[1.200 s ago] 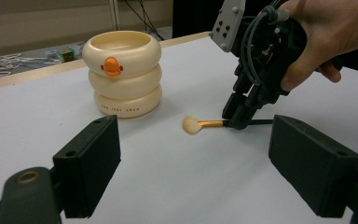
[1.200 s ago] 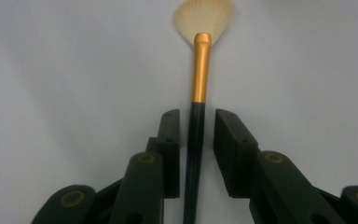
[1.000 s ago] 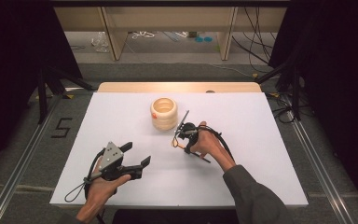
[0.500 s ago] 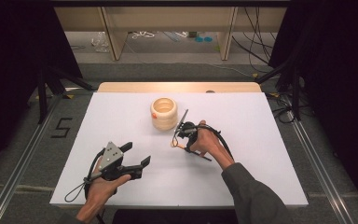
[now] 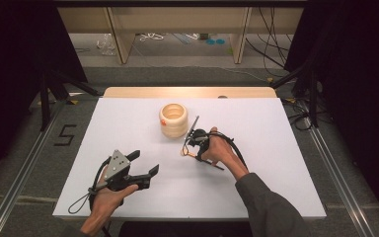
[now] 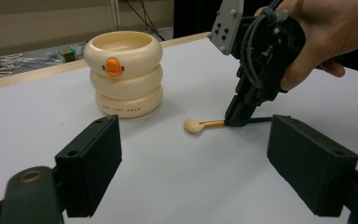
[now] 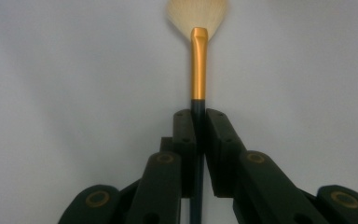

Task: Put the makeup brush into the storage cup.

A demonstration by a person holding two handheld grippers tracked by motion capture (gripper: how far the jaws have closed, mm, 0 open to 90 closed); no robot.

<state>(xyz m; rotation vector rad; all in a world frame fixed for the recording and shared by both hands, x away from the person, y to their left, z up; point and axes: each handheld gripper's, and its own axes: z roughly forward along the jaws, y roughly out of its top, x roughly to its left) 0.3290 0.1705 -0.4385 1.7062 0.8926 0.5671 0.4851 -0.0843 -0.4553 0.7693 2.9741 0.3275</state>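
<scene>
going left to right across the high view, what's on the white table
left hand-held gripper → cream ringed cup → makeup brush → right hand-held gripper, shut on the brush handle

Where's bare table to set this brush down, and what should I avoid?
Bare: right of the right gripper holding the brush, and the far-left area beside the cream holder. Crowded: between holder and brush, and around the left gripper.

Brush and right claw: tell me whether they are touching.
Touching. In the right gripper view the right claw has both jaws pressed flat against the dark handle of the brush, with no gap on either side.
</scene>
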